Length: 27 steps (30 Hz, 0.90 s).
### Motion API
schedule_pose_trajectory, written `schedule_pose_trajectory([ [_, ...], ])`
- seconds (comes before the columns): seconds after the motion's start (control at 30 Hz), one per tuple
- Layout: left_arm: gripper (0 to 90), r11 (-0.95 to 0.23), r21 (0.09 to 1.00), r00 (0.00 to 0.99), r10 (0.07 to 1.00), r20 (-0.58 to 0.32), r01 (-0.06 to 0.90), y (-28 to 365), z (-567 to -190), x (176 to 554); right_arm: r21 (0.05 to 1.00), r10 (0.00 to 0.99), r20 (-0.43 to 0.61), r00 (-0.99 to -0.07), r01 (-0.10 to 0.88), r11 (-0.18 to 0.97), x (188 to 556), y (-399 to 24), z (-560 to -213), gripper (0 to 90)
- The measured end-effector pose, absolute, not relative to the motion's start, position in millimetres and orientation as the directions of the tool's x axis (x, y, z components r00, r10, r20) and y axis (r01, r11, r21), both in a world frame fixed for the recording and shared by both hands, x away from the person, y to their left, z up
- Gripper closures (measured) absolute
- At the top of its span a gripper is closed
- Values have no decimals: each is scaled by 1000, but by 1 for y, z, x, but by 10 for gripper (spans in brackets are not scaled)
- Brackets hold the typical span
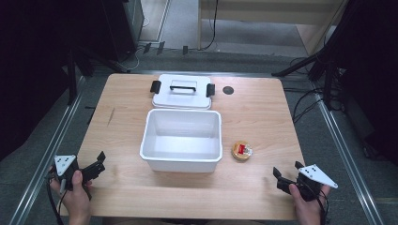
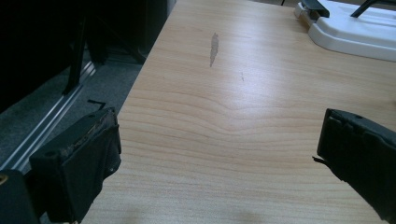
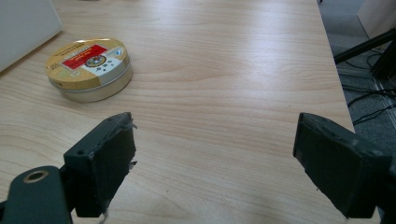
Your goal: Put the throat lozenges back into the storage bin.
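High view: my left gripper (image 1: 96,164) and right gripper (image 1: 285,177) fingers wide, empty. I'd approach tin (image 1: 241,150) level, then bin (image 1: 181,139).

The setting is a lab or test room arranged for recording. A single wooden table (image 1: 263,122) stands on grey carpet (image 1: 324,154), away from any wall. Metal rails (image 1: 342,150) run along the floor on both sides of the table. Beyond the table's far corners stand black stands (image 1: 324,65) on splayed legs, possibly tripods; the darkness there hides their tops. Loose cables (image 1: 305,101) trail over the carpet to the right of the table. Behind the table, further back, a pale wooden bench or desk (image 1: 267,11) is partly visible, with a cable hanging down before it.
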<state>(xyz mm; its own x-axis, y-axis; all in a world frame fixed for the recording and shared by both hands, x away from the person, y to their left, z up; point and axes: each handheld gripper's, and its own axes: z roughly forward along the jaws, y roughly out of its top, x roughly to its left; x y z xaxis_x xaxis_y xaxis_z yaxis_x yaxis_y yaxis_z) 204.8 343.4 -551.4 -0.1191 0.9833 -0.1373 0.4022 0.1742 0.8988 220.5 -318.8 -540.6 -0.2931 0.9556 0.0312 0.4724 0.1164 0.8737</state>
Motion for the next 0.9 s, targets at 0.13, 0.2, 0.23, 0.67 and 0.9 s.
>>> schedule_pose_trajectory([
  [0.13, 2, 174, 893, -118, 984, -136, 415, 343, -551, 206, 870, 954, 32, -299, 479, 121, 222, -315, -540, 129],
  [0.2, 2, 174, 892, -115, 984, -138, 418, 344, -551, 207, 867, 950, 32, -311, 482, 129, 223, -313, -540, 129],
  [0.23, 1, 176, 891, -115, 983, -140, 418, 344, -551, 207, 863, 948, 29, -318, 486, 137, 223, -312, -539, 131],
  [0.67, 2, 201, 882, -109, 979, -171, 426, 347, -552, 206, 783, 899, -12, -438, 555, 281, 238, -288, -516, 133],
  [0.9, 2, 173, 883, -76, 985, -155, 437, 345, -552, 208, 680, 862, -104, -496, 597, 425, 250, -265, -507, 133],
])
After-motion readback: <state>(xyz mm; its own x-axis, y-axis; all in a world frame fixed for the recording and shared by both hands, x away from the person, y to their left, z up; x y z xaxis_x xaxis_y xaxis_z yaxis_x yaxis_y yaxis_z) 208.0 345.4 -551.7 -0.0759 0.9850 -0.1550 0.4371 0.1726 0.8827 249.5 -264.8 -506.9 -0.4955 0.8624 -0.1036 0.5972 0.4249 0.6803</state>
